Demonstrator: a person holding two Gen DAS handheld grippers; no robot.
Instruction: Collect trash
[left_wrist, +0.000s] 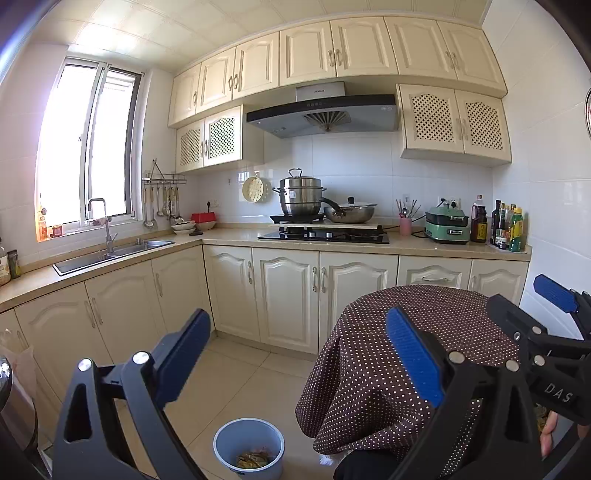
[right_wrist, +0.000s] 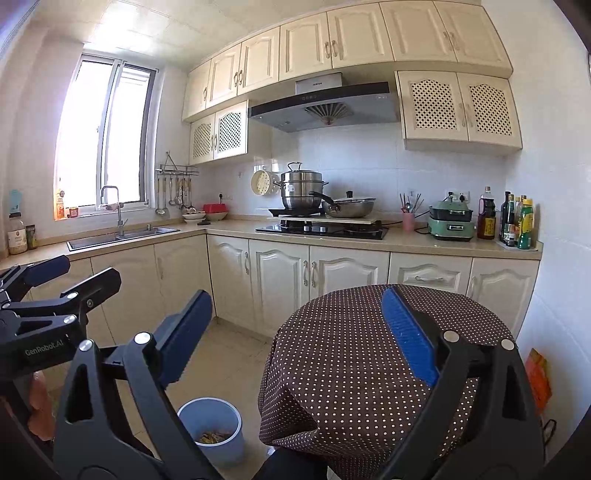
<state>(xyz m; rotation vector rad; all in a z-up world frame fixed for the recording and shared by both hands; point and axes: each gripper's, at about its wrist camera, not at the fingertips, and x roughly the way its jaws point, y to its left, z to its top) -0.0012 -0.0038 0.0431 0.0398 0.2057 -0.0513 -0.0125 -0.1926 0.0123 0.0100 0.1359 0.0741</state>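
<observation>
Above the round table (right_wrist: 362, 354) with its brown polka-dot cloth we hold both tongs raised: left gripper (left_wrist: 295, 354) and right gripper (right_wrist: 303, 332), each with jaws wide apart and empty. No trash shows on the cloth; what is collected, yellowish wrappers (left_wrist: 253, 459), lies in the pale blue bin (left_wrist: 248, 443) on the tiled floor, left of the table. We judge the task at or near its end; any next move calls first for finding litter. At the far side run cream cabinets, a hob with a steamer pot (right_wrist: 303, 192), and a sink (right_wrist: 122, 236) under the window.
</observation>
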